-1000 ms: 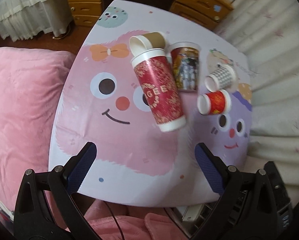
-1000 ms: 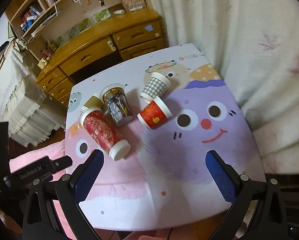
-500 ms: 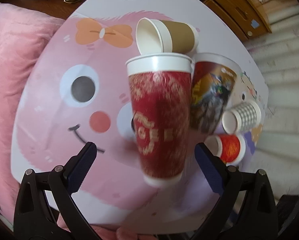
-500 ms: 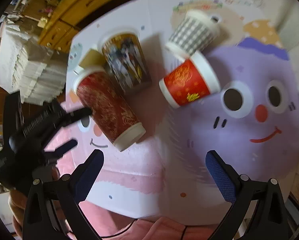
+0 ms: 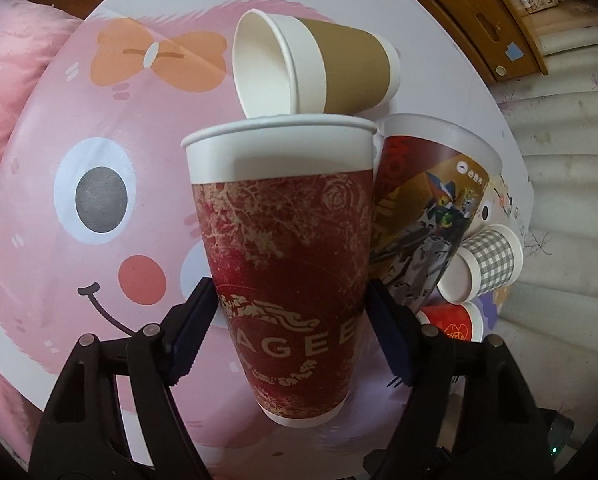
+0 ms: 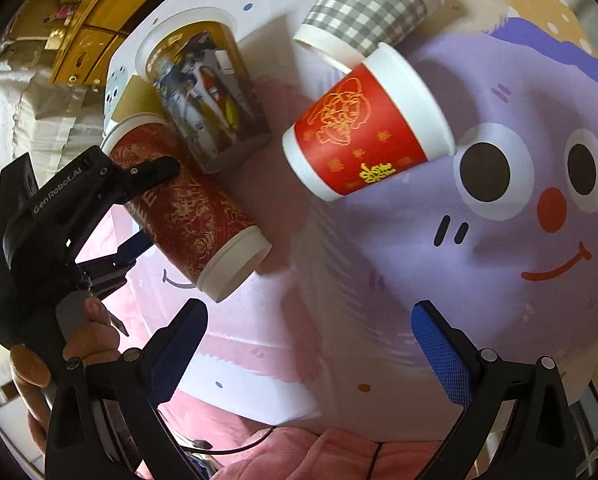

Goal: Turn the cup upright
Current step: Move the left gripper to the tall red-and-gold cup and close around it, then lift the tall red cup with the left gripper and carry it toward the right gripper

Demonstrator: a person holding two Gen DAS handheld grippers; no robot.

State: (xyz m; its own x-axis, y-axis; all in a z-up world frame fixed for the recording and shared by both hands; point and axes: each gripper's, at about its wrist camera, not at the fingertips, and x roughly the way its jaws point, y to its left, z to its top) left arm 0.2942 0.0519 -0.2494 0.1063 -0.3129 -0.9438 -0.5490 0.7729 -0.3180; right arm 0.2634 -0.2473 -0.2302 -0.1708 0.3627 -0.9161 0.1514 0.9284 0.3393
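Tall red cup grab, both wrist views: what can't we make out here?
- Left wrist: pad contact of the left gripper on the tall red cup; the cup's wall hides the pad faces.
- Left wrist: small red cup, mostly behind the right finger.
- Right wrist: brown cup, only a sliver behind the robot-print cup.
- Right gripper: wide open, holds nothing.
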